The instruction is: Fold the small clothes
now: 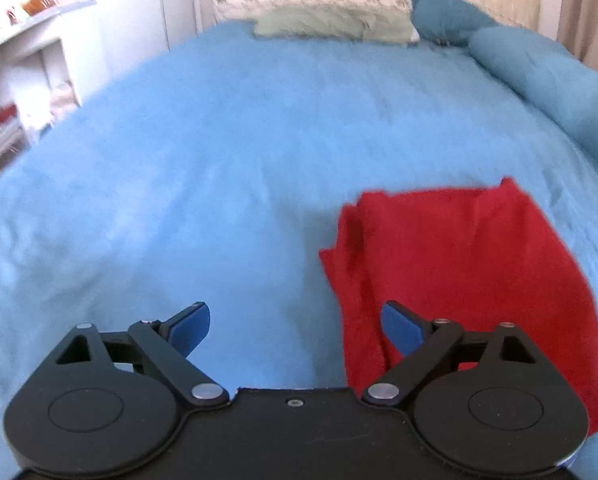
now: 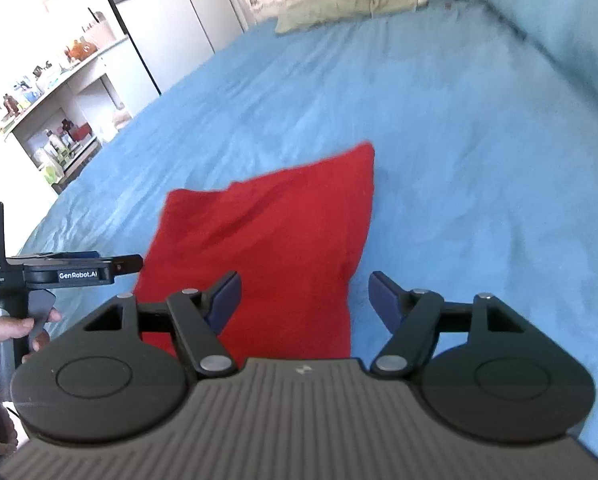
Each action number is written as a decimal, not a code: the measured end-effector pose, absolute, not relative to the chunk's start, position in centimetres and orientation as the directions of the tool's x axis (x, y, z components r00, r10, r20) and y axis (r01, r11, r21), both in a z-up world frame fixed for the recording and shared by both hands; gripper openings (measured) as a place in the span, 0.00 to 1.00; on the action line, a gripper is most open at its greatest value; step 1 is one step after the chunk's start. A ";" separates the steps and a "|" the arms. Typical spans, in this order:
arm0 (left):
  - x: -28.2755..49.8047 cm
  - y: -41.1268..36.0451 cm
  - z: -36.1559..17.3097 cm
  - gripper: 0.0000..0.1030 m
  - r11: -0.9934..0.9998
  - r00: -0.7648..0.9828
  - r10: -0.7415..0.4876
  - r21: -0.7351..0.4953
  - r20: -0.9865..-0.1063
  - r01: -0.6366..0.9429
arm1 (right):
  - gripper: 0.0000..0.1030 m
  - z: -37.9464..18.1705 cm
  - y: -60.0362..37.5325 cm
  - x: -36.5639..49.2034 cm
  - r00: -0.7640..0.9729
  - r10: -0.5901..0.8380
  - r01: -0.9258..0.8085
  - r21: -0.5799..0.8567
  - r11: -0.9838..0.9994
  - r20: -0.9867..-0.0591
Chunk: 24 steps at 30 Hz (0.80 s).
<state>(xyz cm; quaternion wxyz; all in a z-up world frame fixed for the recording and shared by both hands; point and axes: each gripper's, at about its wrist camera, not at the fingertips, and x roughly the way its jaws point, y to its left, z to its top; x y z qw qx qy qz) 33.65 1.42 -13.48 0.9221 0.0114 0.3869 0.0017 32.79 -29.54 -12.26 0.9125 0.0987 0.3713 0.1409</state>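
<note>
A small red garment [image 1: 467, 272] lies folded flat on the blue bedspread [image 1: 219, 160], with layered edges along its left side. My left gripper [image 1: 295, 326] is open and empty above the bed, at the garment's near left edge, its right pad over the cloth. In the right wrist view the garment [image 2: 267, 236] lies just ahead. My right gripper [image 2: 305, 300] is open and empty above the garment's near right corner. The left gripper's body [image 2: 71, 272] shows at the left edge, held by a hand.
Pillows lie at the head of the bed: a pale green one [image 1: 331, 26] and blue ones [image 1: 539, 68]. White shelves with small items [image 2: 59, 120] and a wardrobe [image 2: 171, 20] stand left of the bed.
</note>
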 end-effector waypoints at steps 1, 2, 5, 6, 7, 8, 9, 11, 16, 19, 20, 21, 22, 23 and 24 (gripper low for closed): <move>32.4 1.4 -12.1 0.92 1.000 0.720 -0.003 0.010 -0.694 0.013 | 0.84 -11.3 -29.4 31.7 0.700 0.323 -0.188 0.272 0.944 -0.637; 31.1 1.3 -10.8 0.92 1.000 0.740 -0.018 -0.003 -0.672 0.022 | 0.84 -10.1 -29.3 30.4 0.714 0.315 -0.190 0.260 0.947 -0.625; 26.4 0.6 -6.1 0.92 0.999 0.773 -0.019 0.007 -0.634 0.031 | 0.84 -6.5 -28.7 26.1 0.749 0.279 -0.182 0.219 0.959 -0.601; 24.8 0.4 -4.5 0.92 0.999 0.777 -0.018 0.010 -0.630 0.031 | 0.84 -5.1 -28.5 24.6 0.758 0.264 -0.173 0.205 0.963 -0.597; 22.9 0.3 -2.8 0.92 0.999 0.781 -0.023 0.003 -0.624 0.032 | 0.84 -3.8 -28.3 23.1 0.765 0.250 -0.164 0.196 0.967 -0.593; 21.2 0.4 -1.3 0.92 0.999 0.788 -0.029 -0.008 -0.615 0.031 | 0.87 -2.5 -28.1 21.6 0.773 0.238 -0.156 0.188 0.970 -0.588; 19.6 0.3 0.1 0.92 0.999 0.797 -0.032 -0.018 -0.604 0.026 | 0.87 -1.0 -27.8 19.9 0.782 0.227 -0.151 0.177 0.973 -0.581; 16.7 0.1 2.5 0.93 0.999 0.807 -0.029 -0.031 -0.590 0.013 | 0.90 1.4 -27.3 16.8 0.800 0.195 -0.136 0.145 0.980 -0.568; 11.0 -0.1 4.9 0.96 0.999 0.812 0.005 -0.023 -0.584 -0.023 | 1.00 4.9 -26.2 11.0 0.825 0.103 -0.070 0.080 0.994 -0.556; 8.6 -0.3 4.7 0.99 0.999 0.804 0.002 -0.026 -0.594 -0.022 | 1.00 5.5 -25.5 8.9 0.810 0.081 -0.053 0.065 0.997 -0.581; 8.0 -0.4 4.6 0.99 1.000 0.803 0.003 -0.023 -0.595 -0.020 | 1.00 5.6 -25.2 8.2 0.806 0.072 -0.044 0.062 0.997 -0.587; 7.4 -0.5 4.3 0.99 1.000 0.801 0.008 -0.014 -0.598 -0.020 | 1.00 5.5 -24.9 7.6 0.803 0.062 -0.034 0.057 0.998 -0.593; 7.1 -0.7 4.1 1.00 1.000 0.798 0.017 -0.002 -0.603 -0.023 | 1.00 5.4 -24.6 7.1 0.798 0.049 -0.024 0.050 0.998 -0.601; 6.8 -0.9 3.9 1.00 1.000 0.793 0.029 0.012 -0.609 -0.027 | 1.00 5.2 -24.4 6.7 0.792 0.037 -0.015 0.042 0.999 -0.609; 6.5 -1.1 3.6 1.00 0.999 0.787 0.034 0.026 -0.616 -0.022 | 1.00 5.0 -24.2 6.3 0.787 0.025 -0.003 0.037 0.999 -0.617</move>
